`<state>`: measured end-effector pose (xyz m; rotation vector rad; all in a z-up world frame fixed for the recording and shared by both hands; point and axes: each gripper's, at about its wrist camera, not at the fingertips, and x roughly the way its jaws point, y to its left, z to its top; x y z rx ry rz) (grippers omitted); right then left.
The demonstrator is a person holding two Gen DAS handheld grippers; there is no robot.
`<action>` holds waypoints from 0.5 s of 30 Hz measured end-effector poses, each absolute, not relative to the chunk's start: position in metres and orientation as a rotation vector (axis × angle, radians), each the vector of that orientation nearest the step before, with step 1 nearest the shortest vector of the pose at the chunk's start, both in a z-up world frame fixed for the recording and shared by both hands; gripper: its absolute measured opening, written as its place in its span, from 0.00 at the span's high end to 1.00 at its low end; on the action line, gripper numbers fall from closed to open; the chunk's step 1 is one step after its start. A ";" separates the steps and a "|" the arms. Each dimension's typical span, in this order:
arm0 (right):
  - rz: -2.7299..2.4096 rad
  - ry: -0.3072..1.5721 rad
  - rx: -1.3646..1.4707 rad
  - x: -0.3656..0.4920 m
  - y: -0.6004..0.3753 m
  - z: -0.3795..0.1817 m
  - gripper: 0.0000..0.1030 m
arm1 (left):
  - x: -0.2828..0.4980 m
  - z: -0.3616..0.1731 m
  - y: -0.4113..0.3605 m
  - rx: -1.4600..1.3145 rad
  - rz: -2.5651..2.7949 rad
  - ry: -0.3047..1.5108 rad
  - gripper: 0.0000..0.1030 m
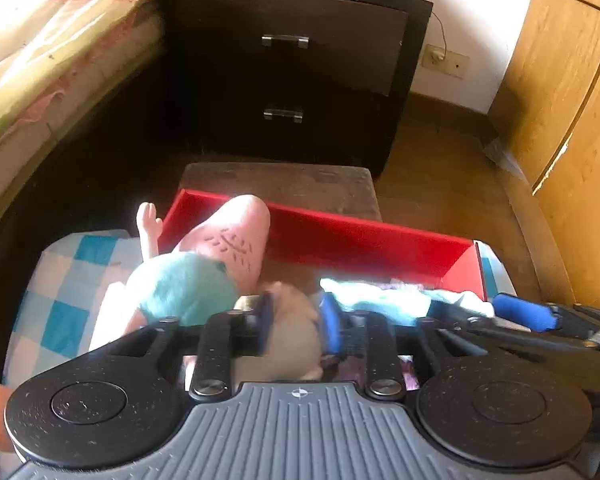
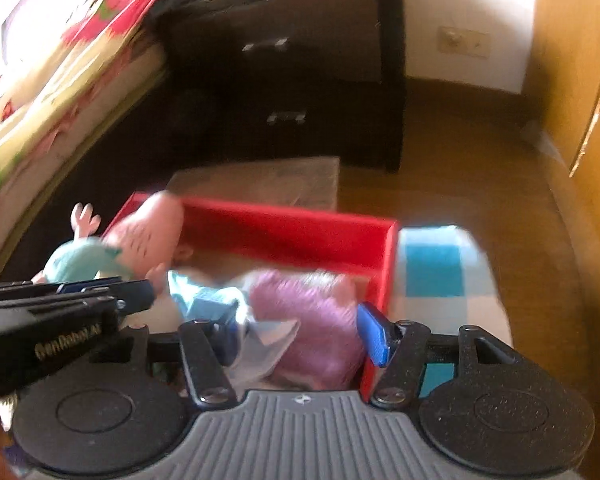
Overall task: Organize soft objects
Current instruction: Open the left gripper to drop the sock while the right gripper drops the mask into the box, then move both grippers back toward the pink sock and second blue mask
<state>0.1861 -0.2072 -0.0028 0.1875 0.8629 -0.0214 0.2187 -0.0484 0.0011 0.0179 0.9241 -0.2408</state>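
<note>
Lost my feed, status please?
Left tool around a pale toy. Right tool around a purple toy. Both in the red box.

Both wrist cameras look steeply down, close over the open red cardboard box [image 1: 364, 236] [image 2: 296, 232], sharing it and the dark two-drawer nightstand [image 1: 292, 68] [image 2: 300, 76].

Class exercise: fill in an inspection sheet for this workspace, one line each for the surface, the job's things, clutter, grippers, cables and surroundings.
Surface: checked blue-and-white cloth under a red box.
Job's things: pink plush toy in a teal top leans over the box's left wall; purple soft toy and a pale blue cloth lie inside.
Clutter: nothing seen.
Grippers: left gripper around a pale soft thing, contact blurred; right gripper around the purple soft toy, grip unclear.
Cables: thin wire hanging at the wall socket.
Surroundings: dark bedside cabinet, bed, wooden wardrobe, wooden floor.
</note>
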 end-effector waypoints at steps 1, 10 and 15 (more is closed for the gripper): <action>-0.015 0.850 0.204 0.185 -0.210 -0.001 0.60 | 0.217 0.002 -0.045 0.010 -0.242 0.915 0.60; 0.005 0.782 0.286 0.170 -0.215 0.016 0.51 | 0.185 0.038 -0.016 -0.045 -0.250 0.857 0.41; 0.011 0.760 0.228 0.154 -0.204 0.035 0.48 | 0.152 0.045 0.006 -0.049 -0.274 0.881 0.40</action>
